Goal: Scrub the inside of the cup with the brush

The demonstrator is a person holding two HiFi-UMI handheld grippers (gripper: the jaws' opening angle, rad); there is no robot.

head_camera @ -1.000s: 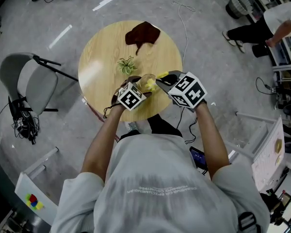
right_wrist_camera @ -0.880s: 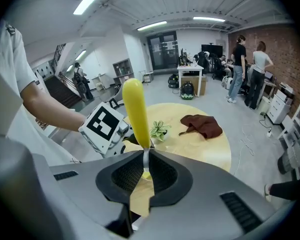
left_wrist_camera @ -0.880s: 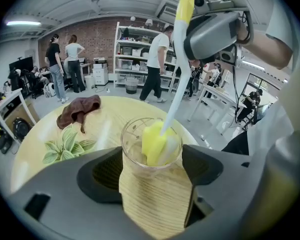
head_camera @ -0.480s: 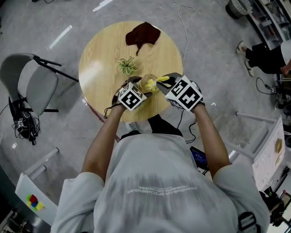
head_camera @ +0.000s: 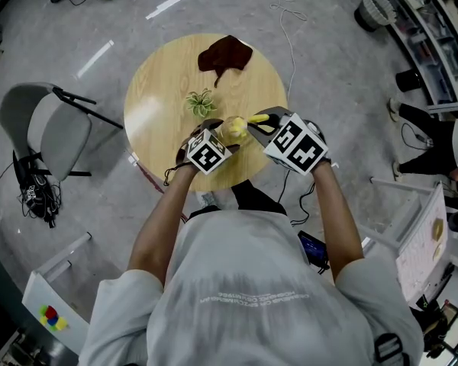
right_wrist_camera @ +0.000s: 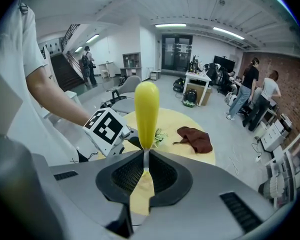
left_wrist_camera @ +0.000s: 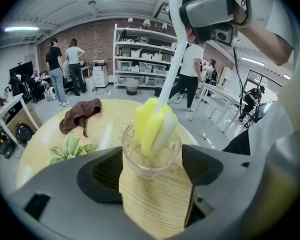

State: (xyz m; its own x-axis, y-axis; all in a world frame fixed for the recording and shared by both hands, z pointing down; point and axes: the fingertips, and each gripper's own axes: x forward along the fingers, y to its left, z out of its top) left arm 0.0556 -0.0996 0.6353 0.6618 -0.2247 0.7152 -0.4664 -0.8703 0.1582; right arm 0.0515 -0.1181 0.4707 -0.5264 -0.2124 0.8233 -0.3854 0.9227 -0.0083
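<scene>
A: Surroundings?
B: Crumpled brown cloth (head_camera: 225,53) and leafy plant (head_camera: 199,102), upper part of the round wooden tabletop (head_camera: 160,90).
A: Jaws?
B: Your left gripper (left_wrist_camera: 153,184) clamps the clear cup (left_wrist_camera: 151,156), centre; your right gripper (right_wrist_camera: 146,166) pinches the brush (left_wrist_camera: 152,124), sponge head in the cup.

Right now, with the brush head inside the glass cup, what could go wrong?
1. The left hand-held gripper clamps the glass cup only by its sides. A hard sideways push from the sponge brush might twist the cup loose.
2. The right hand-held gripper pinches the brush on its thin stem, so the brush may swivel or slip during scrubbing.
</scene>
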